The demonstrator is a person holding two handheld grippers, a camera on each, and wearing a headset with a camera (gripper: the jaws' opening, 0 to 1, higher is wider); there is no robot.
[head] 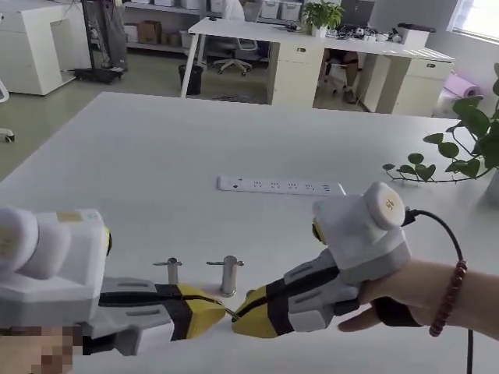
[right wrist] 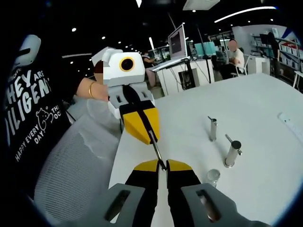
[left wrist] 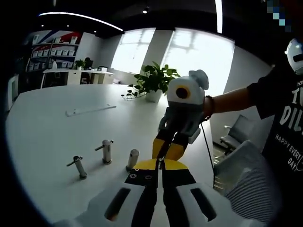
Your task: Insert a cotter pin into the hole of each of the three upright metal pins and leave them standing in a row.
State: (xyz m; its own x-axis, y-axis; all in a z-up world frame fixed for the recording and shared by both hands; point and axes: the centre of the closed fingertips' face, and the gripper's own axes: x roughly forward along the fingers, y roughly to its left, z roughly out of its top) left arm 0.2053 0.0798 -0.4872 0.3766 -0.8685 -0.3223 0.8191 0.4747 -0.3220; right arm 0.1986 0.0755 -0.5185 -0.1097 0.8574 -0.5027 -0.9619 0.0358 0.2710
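1. The cotter pin (head: 231, 314) is showing as a thin, dark, straight wire. It is hanging just above the white table (head: 156, 171), close to the near edge, and bridging the yellow tips of the two tools.
2. The left hand-held gripper (head: 212, 305) is pinching one end of it with its jaws pressed together. The right hand-held gripper (head: 248, 315) is pinching the other end, its jaws likewise together, so the two are meeting tip to tip.
3. In the right gripper view the cotter pin (right wrist: 156, 151) is slanting from the left hand-held gripper (right wrist: 149, 135) down to the right hand-held gripper (right wrist: 164, 166).
4. The first metal pin (head: 172, 270) and the second metal pin (head: 227, 274) are standing upright side by side, just beyond the tips. They are short silvery cylinders, each carrying one of the fitted cotter pins (head: 214, 263) crosswise through its head.
5. The third metal pin (left wrist: 132, 160) is standing upright just beside the meeting tips, showing a plain round top.
6. Beyond the pins, bare table is stretching toward the far edge. A power strip (head: 281, 185) is lying flat mid-table, well apart from the pins.
7. A plant (head: 460, 148) is trailing leaves over the right edge, well apart from the right hand-held gripper.
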